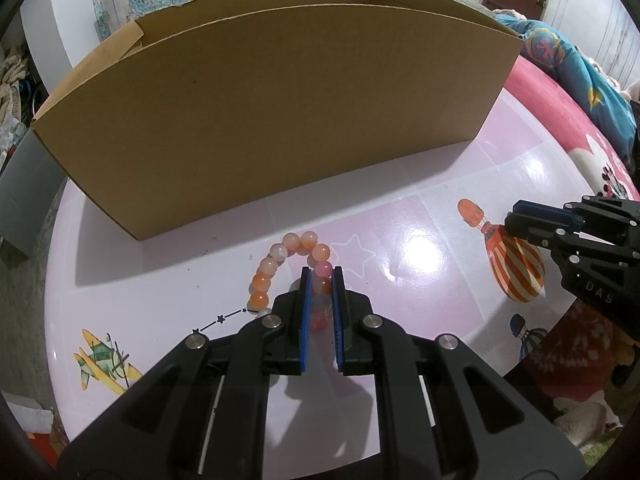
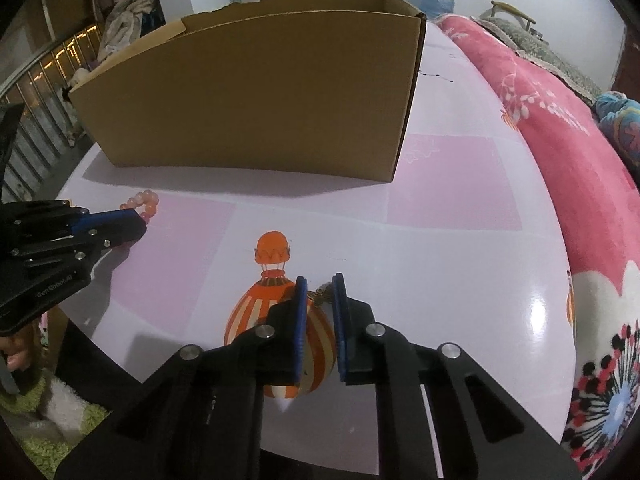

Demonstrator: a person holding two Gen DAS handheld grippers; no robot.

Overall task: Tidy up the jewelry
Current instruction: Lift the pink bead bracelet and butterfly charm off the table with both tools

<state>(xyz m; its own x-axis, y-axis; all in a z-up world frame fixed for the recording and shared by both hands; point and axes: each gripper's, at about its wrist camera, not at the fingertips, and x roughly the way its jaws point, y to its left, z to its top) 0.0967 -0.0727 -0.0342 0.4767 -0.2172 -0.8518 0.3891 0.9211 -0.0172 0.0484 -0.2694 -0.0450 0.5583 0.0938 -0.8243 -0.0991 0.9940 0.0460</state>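
On the glossy pink-and-white table, in front of the open brown cardboard box, the left gripper has its blue-padded jaws pinched on one side of the orange and pink bead bracelet, which lies on the tabletop. Off to the right, over the printed orange striped balloon, the right gripper pinches a small brassy trinket between its tips.
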